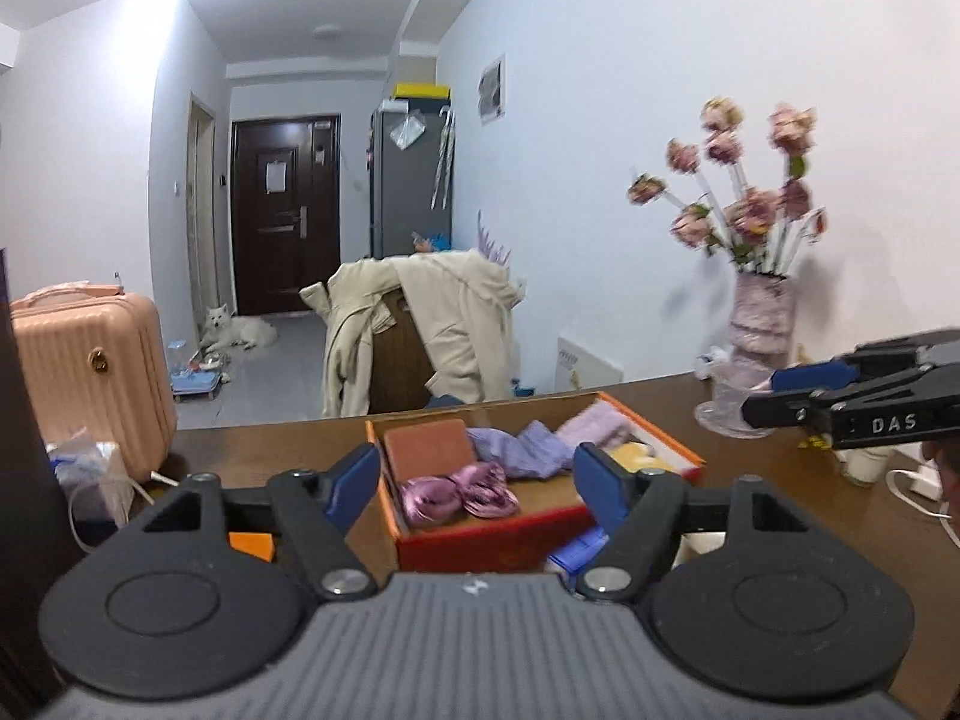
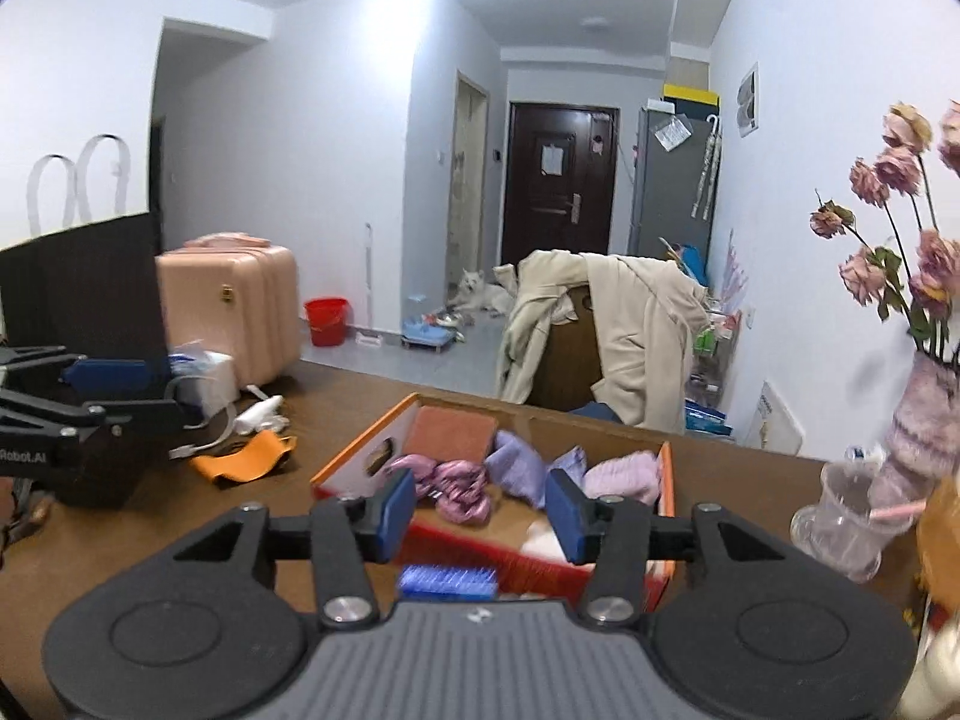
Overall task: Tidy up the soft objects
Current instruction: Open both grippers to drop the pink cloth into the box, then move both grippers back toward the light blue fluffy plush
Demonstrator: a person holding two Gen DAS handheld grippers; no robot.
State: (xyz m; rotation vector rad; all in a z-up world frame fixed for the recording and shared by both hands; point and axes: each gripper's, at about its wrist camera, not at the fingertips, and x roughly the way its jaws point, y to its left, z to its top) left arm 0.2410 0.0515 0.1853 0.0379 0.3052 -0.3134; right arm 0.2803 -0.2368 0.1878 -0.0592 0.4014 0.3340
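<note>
Orange cardboard box (image 2: pixel 665 483) holding loose lilac and pink cloths (image 2: pixel 459 489). Left gripper (image 1: pixel 477 483), right gripper (image 2: pixel 480 507): jaws released, empty. Risk: clear plastic cup (image 2: pixel 840 531) nearby could be knocked over.

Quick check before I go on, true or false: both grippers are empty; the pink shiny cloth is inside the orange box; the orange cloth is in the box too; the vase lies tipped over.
1. Left gripper and right gripper hold nothing: true, jaws open.
2. Pink shiny cloth lies in the orange box: true.
3. Orange cloth is in the box: false, it lies on the table beside it.
4. Vase is tipped over: false, it stands upright.
</note>
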